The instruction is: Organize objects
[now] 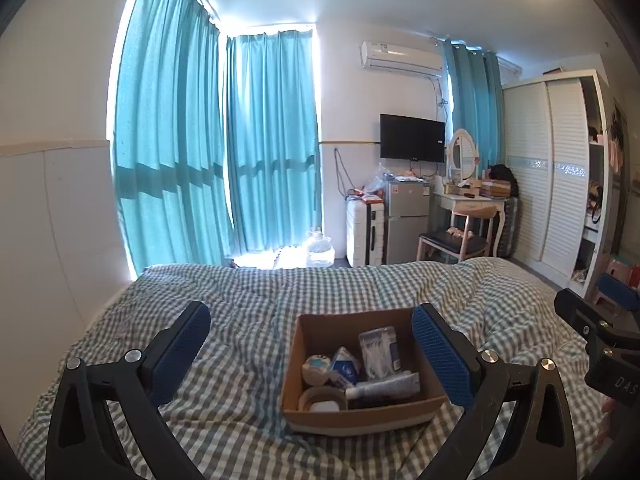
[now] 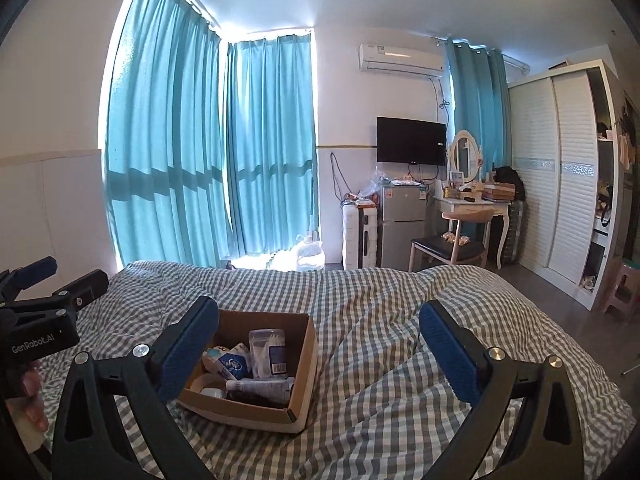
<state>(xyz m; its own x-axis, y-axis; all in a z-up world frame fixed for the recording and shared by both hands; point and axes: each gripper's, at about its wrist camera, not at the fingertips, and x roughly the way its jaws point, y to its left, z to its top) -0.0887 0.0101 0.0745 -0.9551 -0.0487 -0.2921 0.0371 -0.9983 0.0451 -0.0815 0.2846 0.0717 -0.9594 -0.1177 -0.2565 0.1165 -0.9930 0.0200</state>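
Observation:
An open cardboard box [image 1: 320, 322] sits on the checked bedcover and also shows in the right wrist view [image 2: 306, 344]. It holds small items: a clear packet of floss picks [image 1: 378, 350], a white tube [image 1: 384, 386], a roll of tape [image 1: 320, 396], a round white roll [image 1: 316, 368] and a blue-and-white pack [image 1: 346, 364]. My left gripper [image 1: 312, 344] is open and empty, with the box between and beyond its fingers. My right gripper [image 2: 320, 344] is open and empty, right of the box, its left finger [image 2: 188, 352] over the box's left side.
The green-and-white checked bedcover [image 2: 380, 340] is wrinkled, with a raised fold on the right. Beyond the bed stand teal curtains [image 1: 172, 140], a water jug [image 1: 318, 250], a small fridge [image 1: 406, 224], a chair [image 1: 456, 240] and a wardrobe [image 1: 556, 168].

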